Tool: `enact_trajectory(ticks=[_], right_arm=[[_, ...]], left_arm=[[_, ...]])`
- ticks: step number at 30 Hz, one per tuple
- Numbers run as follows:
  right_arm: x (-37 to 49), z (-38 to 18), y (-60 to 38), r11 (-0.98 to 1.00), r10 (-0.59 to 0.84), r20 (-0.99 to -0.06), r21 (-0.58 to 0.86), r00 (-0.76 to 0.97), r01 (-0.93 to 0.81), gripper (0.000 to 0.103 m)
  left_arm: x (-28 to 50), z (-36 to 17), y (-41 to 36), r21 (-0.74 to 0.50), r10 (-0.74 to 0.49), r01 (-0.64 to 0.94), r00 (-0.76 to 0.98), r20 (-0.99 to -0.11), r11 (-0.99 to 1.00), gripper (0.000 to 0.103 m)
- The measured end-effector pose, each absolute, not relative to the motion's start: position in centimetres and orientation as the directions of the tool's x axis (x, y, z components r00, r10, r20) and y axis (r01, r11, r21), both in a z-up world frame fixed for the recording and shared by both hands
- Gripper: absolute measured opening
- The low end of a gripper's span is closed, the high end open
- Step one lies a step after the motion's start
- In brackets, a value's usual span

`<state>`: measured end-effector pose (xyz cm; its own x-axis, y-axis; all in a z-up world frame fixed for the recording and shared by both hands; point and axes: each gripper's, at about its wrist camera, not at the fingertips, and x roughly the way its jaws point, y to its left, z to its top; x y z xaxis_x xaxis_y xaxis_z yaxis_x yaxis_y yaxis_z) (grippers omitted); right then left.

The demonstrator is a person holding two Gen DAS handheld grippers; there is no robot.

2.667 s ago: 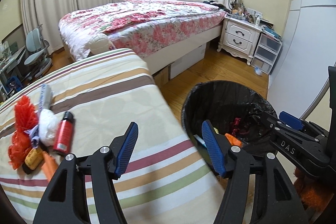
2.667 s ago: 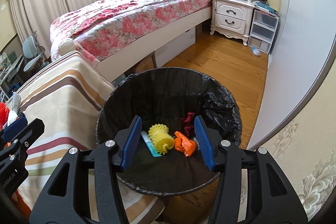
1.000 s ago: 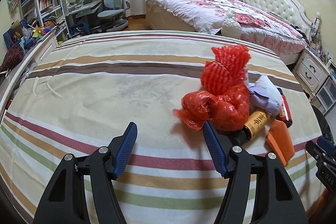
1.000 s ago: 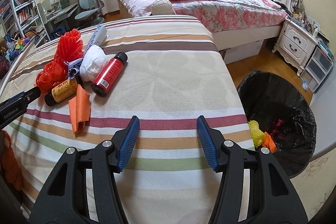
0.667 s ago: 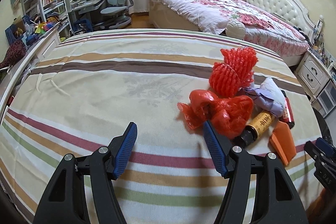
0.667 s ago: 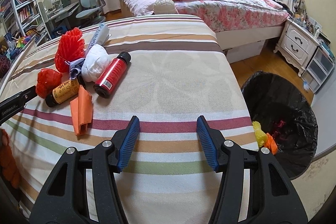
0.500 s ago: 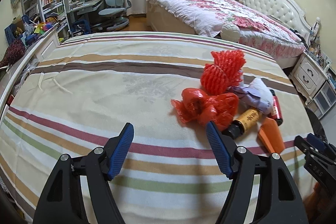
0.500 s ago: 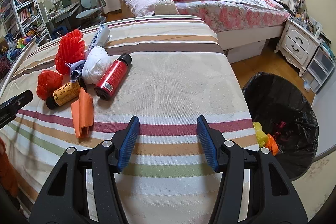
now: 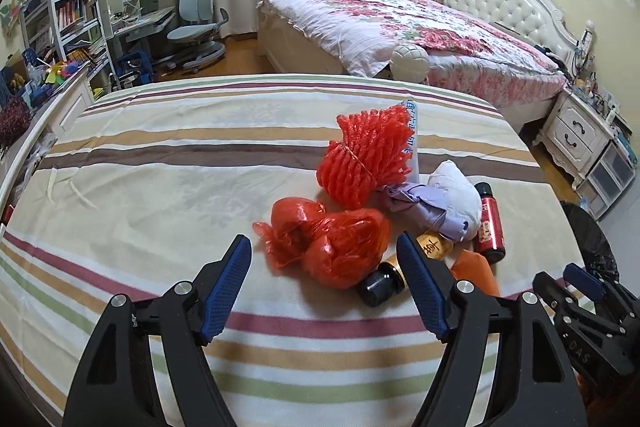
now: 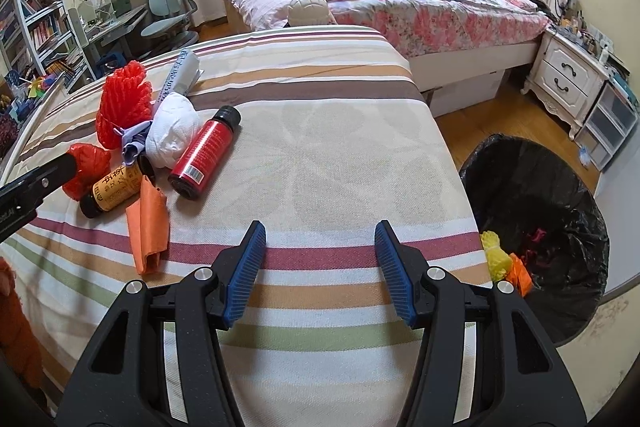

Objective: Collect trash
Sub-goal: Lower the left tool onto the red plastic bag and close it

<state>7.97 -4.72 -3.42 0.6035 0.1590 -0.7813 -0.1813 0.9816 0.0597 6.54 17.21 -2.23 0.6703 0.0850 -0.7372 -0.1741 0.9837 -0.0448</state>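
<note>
Jaws apart over striped bedspread (image 9: 160, 163), bedroom trash bin (image 10: 560, 187) alongside.

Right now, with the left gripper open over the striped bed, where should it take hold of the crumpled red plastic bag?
Grip the red plastic bag across its bulging near lobe, coming straight forward and down with the left gripper. That soft lobe already sits between the open fingers, and the brown bottle crowds only its right side.

My striped bed (image 10: 328, 155) carries a red bottle (image 10: 204, 153), orange paper (image 10: 147, 223) and red netting (image 9: 366, 157).
</note>
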Motion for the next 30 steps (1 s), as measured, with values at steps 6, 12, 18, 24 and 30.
enact_trajectory(ticks=[6, 12, 18, 24, 30], right_arm=[[8.0, -3.5, -4.2, 0.980, 0.157, -0.782, 0.047, 0.603, -0.194, 0.056], [8.0, -3.5, -3.7, 0.979, 0.151, -0.782, 0.034, 0.604, -0.201, 0.061], [8.1, -3.5, -3.5, 0.980, 0.142, -0.785, 0.027, 0.603, -0.196, 0.062], [8.1, -3.5, -3.5, 0.981, 0.139, -0.786, 0.026, 0.602, -0.192, 0.062], [8.3, -3.5, -3.4, 0.980, 0.139, -0.787, 0.024, 0.602, -0.196, 0.063]], left_arm=[[6.3, -3.8, 19.5, -0.020, 0.128, -0.222, 0.629, -0.767, 0.975, 0.073], [5.0, -4.5, 22.4, -0.027, 0.146, -0.273, 0.594, -0.791, 0.962, 0.073], [5.0, -3.6, 21.1, -0.069, 0.086, -0.218, 0.628, -0.774, 0.974, 0.074], [7.0, -3.4, 19.6, -0.062, 0.086, -0.205, 0.641, -0.763, 0.977, 0.075], [8.7, -3.8, 20.0, -0.026, 0.125, -0.226, 0.631, -0.766, 0.974, 0.077]])
